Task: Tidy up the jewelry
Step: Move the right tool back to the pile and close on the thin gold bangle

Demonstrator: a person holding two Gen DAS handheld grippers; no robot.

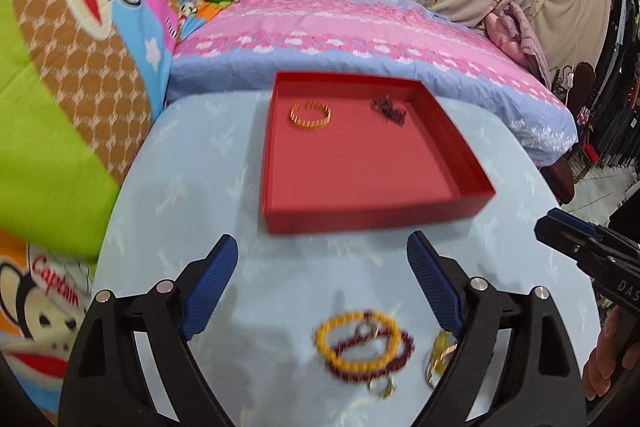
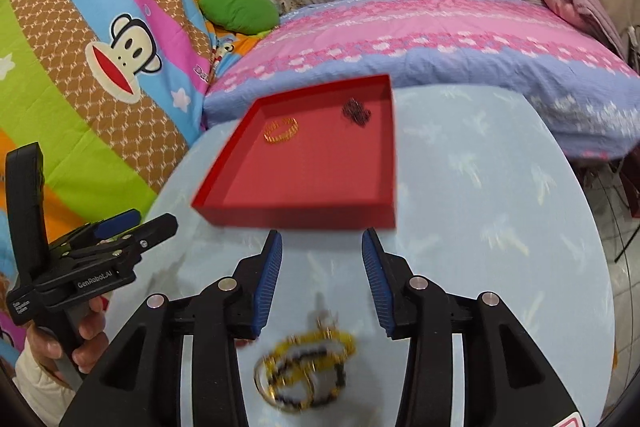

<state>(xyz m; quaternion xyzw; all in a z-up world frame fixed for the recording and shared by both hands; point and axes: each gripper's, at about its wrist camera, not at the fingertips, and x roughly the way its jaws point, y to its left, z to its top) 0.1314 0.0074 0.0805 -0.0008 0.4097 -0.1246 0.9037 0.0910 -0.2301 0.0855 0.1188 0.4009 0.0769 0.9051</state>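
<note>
Plainly the left gripper and right gripper both hang spread and empty over the near pile of bead bracelets, probably light, limp and slippery, best pinched across one strand, with the red tray farther off.

Both cameras sat low behind their own tool, looking forward and down across the round worktop toward the bed. Left wrist view faced the red tray nearly head-on, close, its tool filling the bottom. Right wrist view looked from further right, tray angled left, its tool low in frame. Shared: tray, worktop, bed, cartoon quilt. Each view caught the other tool at its edge.
</note>
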